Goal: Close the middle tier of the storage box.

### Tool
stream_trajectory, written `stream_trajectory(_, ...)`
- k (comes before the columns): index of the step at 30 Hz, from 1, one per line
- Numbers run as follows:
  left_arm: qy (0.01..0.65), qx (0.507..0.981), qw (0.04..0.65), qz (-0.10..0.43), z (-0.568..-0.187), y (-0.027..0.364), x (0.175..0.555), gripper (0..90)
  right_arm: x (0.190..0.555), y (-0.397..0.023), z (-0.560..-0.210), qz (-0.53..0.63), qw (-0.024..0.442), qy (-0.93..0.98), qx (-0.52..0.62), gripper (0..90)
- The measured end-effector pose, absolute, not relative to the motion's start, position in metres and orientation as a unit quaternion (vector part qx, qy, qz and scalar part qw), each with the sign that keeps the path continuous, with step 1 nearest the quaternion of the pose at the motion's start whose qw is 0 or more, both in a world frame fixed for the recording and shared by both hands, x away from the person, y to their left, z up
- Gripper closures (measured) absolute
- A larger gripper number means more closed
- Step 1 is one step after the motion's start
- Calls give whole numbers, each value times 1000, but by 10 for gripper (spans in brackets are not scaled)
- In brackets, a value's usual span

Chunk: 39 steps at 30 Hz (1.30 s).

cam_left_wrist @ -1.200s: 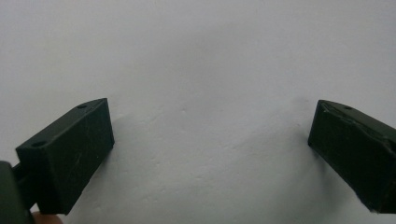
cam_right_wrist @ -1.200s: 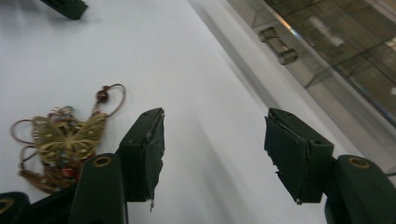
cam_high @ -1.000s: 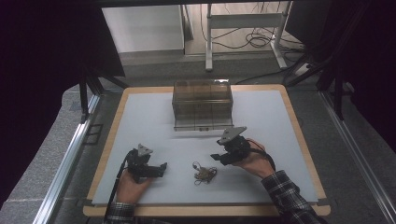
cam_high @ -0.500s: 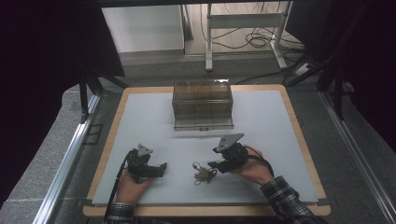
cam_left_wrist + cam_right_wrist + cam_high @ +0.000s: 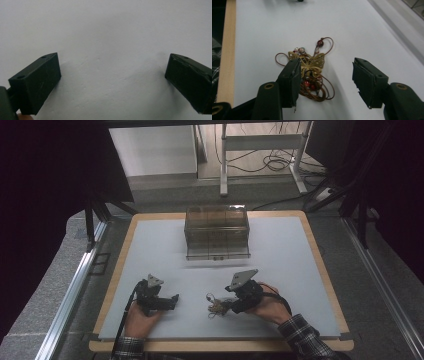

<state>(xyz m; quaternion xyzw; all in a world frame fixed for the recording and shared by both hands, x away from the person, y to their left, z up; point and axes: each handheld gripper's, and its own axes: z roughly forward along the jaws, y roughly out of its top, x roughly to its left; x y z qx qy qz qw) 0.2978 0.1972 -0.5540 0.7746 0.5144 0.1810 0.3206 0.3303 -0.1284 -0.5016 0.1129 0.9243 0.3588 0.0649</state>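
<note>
Right gripper view: right hand-held gripper (image 5: 325, 82) is standing spread beside necklace (image 5: 310, 72).
Advice: centring both pads before pinching.
Left hand-held gripper (image 5: 112, 82): spread, empty.

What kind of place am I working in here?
Likely a lab recording bench: a wood-edged white work board on a metal-railed frame, loose cables on the floor behind, and dark curtains at the sides.

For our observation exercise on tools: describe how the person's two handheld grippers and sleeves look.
Each gripper, left gripper and right gripper, is black with two blocky black jaws, a grey three-cornered plate on top and a dark trailing cable. Small round holes mark the jaw tops. The sleeves are plaid.
</note>
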Motion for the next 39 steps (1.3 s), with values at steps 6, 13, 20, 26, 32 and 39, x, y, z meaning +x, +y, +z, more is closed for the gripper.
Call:
stream_trajectory(6,514,775,320,180,-554,197,298,7,325,-124,-508,354,51,928,102,393)
stream_trajectory(13,514,775,320,180,-554,197,298,7,323,-119,-516,338,44,935,94,393)
stream_trajectory(20,515,775,320,181,-554,197,298,7,322,-117,-523,318,44,943,91,486)
stream_trajectory(26,515,774,321,181,-554,197,298,8,324,-119,-521,313,43,944,93,648)
stream_trajectory(32,514,774,321,181,-554,197,298,7,325,-121,-519,303,50,947,93,790)
stream_trajectory(39,515,774,321,181,-554,197,298,7,324,-120,-516,296,66,949,89,806)
